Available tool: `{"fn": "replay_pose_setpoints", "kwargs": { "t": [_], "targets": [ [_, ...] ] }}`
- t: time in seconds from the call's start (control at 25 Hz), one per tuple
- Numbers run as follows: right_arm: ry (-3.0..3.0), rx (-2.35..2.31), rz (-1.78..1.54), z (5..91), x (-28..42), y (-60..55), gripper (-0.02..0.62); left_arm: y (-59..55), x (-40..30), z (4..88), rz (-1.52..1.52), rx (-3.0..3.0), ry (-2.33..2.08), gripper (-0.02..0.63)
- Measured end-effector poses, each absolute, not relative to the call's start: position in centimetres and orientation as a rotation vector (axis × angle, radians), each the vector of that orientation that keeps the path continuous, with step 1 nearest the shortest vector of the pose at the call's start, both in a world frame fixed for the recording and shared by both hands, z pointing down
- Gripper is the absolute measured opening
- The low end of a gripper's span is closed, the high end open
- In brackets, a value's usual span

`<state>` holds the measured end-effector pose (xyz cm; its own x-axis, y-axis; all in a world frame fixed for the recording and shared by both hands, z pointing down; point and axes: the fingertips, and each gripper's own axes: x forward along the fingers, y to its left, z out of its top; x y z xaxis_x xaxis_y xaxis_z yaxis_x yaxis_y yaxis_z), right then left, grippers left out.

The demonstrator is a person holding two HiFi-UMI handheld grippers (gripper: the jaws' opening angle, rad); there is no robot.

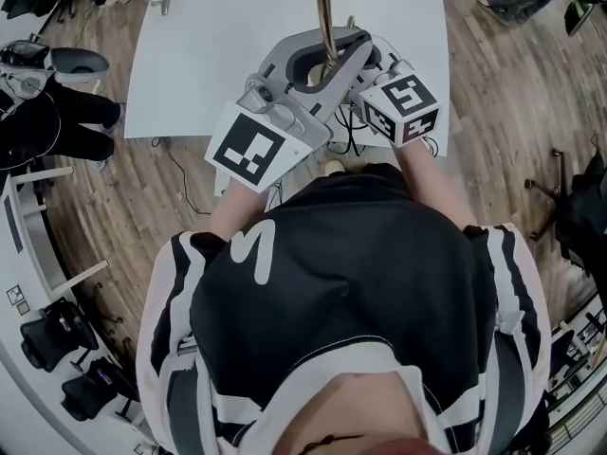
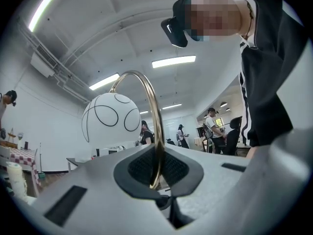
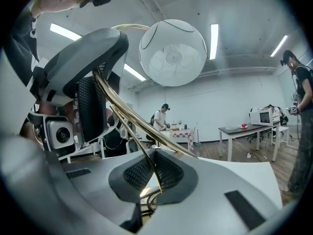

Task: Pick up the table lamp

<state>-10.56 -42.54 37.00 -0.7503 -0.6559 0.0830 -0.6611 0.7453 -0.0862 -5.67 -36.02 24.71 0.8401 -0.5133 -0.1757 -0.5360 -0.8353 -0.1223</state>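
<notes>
Task item: the table lamp [image 1: 325, 17] is directly ahead of you, over the white table [image 1: 209, 55]. Its base is hidden beneath the grippers, so you cannot confirm whether it is clear of the top.
Left gripper [image 2: 157, 181]: closed on the brass stem [image 2: 155, 126], which runs up between its ribbed pads.
Right gripper [image 3: 154, 180]: likewise clamped on the stem, which leaves its jaws slanting up and to the left in the right gripper view.
Key relation: both tools meet on the one stem from opposite sides. In the right gripper view, the left gripper's pads sit further up the stem, nearer the shade.
Long axis: the stem rises from the jaws and arches over to the white globe shade [image 2: 110, 119], which hangs above and ahead of both grips.
Nearer hand: neither, as both are already on the stem.
Handling judgement: the shade sits off the line of the stem, so expect the lamp to want to tip toward it. Keep both grips firm.
Surface: plain, smooth white tabletop. A dark cable [image 3: 148, 200] loops just below the right jaws.
Room: wood-plank floor [image 1: 493, 83], strip lights [image 2: 173, 61] overhead, and people [image 3: 161, 119] at desks well apart from you.
</notes>
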Motion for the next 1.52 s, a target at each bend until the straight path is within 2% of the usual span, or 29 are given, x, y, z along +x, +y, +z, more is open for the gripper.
{"fn": "replay_pose_setpoints", "kwargs": {
  "t": [0.76, 1.24, 1.52],
  "targets": [
    [-2.910, 1.104, 0.225, 35.8, -9.6, -39.7, 0.015, -33.2, -5.1, 22.6, 0.295, -2.879, 0.567, 0.005],
    [-2.996, 0.944, 0.203, 34.9, -7.3, -36.2, 0.015, -29.1, -1.7, 22.2, 0.224, -2.862, 0.306, 0.005],
    [-2.985, 0.821, 0.139, 34.0, -5.6, -32.5, 0.015, -26.4, 0.4, 20.9, 0.289, -2.901, 0.277, 0.005]
  ]
}}
